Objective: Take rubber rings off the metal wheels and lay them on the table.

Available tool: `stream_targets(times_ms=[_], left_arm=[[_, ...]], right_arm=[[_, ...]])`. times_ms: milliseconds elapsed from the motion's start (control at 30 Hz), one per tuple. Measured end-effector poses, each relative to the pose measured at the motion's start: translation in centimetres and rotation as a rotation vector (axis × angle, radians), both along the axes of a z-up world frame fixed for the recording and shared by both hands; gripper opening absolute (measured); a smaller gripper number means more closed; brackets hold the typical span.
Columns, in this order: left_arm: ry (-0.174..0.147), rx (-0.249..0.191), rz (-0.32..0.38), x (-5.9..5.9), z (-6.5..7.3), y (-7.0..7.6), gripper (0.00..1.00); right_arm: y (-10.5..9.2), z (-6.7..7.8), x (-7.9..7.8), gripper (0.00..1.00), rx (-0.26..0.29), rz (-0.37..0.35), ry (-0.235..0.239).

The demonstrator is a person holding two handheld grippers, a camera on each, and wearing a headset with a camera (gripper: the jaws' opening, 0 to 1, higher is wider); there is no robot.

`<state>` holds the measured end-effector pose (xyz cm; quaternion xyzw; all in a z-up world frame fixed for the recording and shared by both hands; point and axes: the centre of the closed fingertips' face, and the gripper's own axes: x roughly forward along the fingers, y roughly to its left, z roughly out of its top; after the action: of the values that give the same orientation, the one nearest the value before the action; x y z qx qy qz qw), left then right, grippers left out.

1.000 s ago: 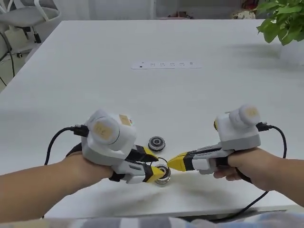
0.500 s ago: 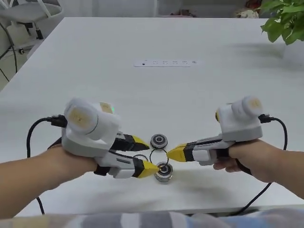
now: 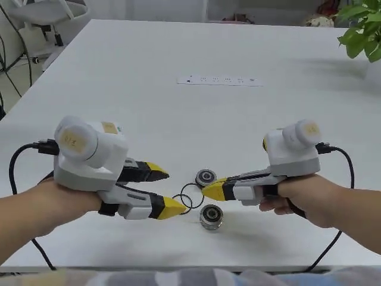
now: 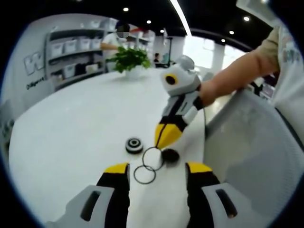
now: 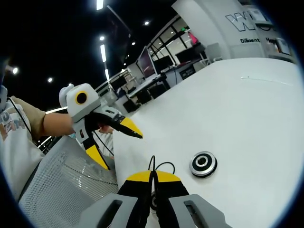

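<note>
**Holding a freed ring low between the wheels**

Nearest us sits a bare silver metal wheel (image 3: 211, 216) on the white table (image 3: 178, 119). Just beyond it, the right gripper (image 3: 205, 191) is clenched on a thin black rubber ring (image 3: 193, 185), while the left gripper (image 3: 172, 190) stands released, its jaws spread beside the loop. A second black ring (image 3: 174, 202) overlaps the held one; we judge that it lies on the table.

Being round, the held ring has no long axis. Its open face looks roughly upward, and it reaches from the right tips towards the left gripper.

We judge that it could cling to a pad on release, or the spread left jaws could knock either ring.

Farther off are a dark-rimmed metal wheel (image 3: 206, 177), a white power strip (image 3: 220, 80) and a green leafy plant (image 3: 363, 30).
</note>
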<state>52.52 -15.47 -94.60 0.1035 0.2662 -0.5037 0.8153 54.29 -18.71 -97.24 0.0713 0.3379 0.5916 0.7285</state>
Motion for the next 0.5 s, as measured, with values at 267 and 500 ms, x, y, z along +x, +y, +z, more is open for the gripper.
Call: stream_targets(times_ms=[267, 500], left_arm=[[0.006, -0.008, 0.035, 0.0, 0.0, 1.1, 0.49], [0.010, -0.007, 0.054, 0.0, -0.2, 1.8, 0.49]], right_arm=[[1.2, -0.7, 0.4, 0.00, -0.010, 0.008, 0.010], [1.6, -1.7, 0.5, 0.00, -0.034, 0.002, 0.026]])
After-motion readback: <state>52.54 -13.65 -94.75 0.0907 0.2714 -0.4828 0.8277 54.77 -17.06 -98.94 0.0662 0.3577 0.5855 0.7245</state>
